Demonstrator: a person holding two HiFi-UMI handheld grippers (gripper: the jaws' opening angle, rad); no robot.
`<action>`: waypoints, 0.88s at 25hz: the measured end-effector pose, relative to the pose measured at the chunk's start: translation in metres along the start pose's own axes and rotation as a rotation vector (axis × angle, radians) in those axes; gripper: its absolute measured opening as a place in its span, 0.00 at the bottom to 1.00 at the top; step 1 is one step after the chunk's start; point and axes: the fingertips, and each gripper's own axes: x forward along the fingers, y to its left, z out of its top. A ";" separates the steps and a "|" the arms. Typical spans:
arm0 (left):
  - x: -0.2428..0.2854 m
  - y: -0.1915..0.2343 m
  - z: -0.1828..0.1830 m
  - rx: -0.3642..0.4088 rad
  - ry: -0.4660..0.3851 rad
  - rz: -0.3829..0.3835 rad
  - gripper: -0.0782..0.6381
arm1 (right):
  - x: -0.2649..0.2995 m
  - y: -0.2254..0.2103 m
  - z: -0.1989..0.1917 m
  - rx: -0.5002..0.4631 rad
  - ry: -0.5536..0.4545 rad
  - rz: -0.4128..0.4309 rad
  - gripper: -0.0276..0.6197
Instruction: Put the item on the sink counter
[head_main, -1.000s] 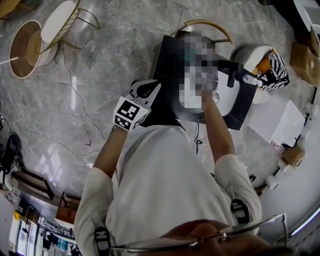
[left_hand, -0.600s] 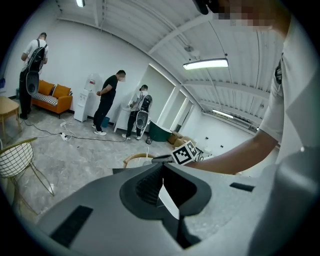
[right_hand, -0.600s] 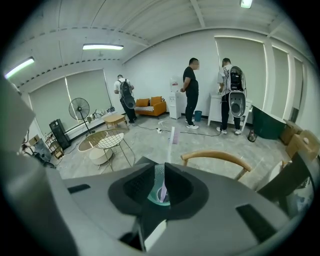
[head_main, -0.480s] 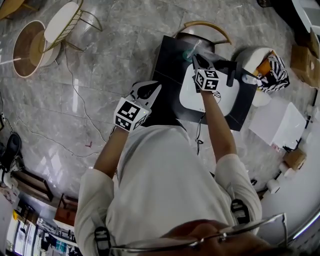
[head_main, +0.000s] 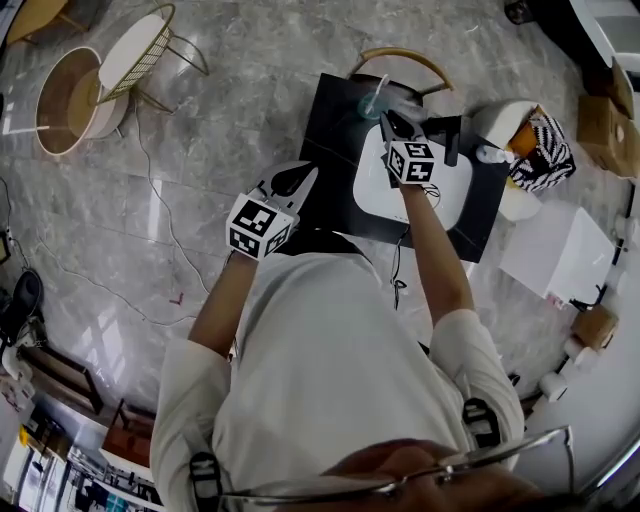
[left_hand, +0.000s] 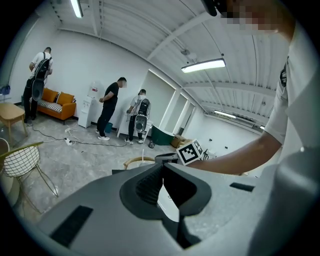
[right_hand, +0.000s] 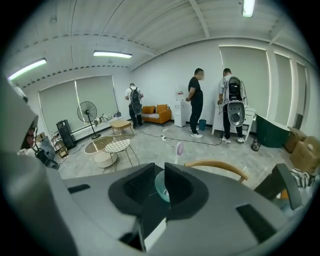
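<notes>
The black sink counter (head_main: 335, 160) holds a white basin (head_main: 450, 195). The left gripper (left_hand: 162, 167) hangs off its near-left edge, jaws together on nothing. The right gripper (right_hand: 162, 181) clamps a teal item (right_hand: 161, 188) above the counter's far edge, beyond the basin. The item's thin white stem points away from the person.

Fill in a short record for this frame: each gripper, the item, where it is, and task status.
left gripper: fingers shut, empty, held off the counter's left side
right gripper: fingers shut on teal item
item location: over the far part of the sink counter, beyond the white basin
status: item not yet released
</notes>
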 end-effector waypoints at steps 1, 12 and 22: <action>-0.002 -0.004 0.000 0.003 -0.005 0.006 0.12 | -0.006 0.002 0.002 -0.004 -0.009 0.004 0.15; -0.040 -0.042 0.003 -0.029 -0.092 0.070 0.12 | -0.082 0.021 0.009 -0.006 -0.083 0.019 0.08; -0.077 -0.052 0.002 -0.047 -0.120 0.031 0.12 | -0.147 0.054 0.007 0.041 -0.148 0.003 0.05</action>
